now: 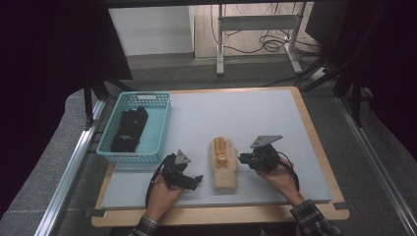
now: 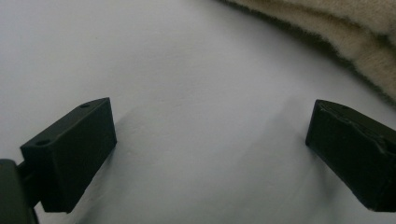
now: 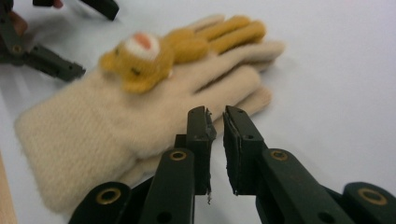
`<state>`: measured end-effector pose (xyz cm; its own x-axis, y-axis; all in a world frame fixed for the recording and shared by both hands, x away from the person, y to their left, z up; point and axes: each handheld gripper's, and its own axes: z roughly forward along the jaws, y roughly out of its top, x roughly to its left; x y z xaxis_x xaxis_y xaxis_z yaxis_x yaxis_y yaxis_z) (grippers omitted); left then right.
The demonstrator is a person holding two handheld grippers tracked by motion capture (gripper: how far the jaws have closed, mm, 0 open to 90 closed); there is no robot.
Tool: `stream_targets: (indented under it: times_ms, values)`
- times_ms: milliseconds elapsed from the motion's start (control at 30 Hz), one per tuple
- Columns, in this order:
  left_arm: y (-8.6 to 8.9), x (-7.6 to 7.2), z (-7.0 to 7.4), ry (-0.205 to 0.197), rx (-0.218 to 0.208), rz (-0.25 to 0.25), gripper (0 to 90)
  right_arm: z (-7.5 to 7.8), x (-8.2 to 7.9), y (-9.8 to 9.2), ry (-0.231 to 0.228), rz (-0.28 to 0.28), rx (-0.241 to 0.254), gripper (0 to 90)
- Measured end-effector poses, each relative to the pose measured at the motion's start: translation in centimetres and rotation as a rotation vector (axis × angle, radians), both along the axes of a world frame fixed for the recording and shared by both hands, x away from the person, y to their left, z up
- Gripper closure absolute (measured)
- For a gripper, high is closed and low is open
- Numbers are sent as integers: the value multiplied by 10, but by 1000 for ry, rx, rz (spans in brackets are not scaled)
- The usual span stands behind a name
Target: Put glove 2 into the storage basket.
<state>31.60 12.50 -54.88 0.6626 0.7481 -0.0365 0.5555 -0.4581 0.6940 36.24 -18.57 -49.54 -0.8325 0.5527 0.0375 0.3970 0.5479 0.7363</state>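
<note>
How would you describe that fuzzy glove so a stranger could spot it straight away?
Start at the grey mat covering the wooden table, with a turquoise basket at its left. Near the mat's front edge, between the person's two grippers, lies the cream glove, fingers pointing away. Unlike the black items in the basket, it is pale and woolly, with a small orange-yellow plush animal on its back.
</note>
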Motion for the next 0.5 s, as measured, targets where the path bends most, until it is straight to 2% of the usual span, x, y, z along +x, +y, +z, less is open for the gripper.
stream_targets:
  times_ms: [100,300,500]
  values:
    - [0,0,0,0,-1,0,19,-9,-5,0,20,10,-8,809]
    - [1,-1,1,1,-1,-1,27,-27,-17,0,30,33,-35,826]
    - [10,-10,1,4,3,3,25,-34,-24,3,40,62,-7,832]
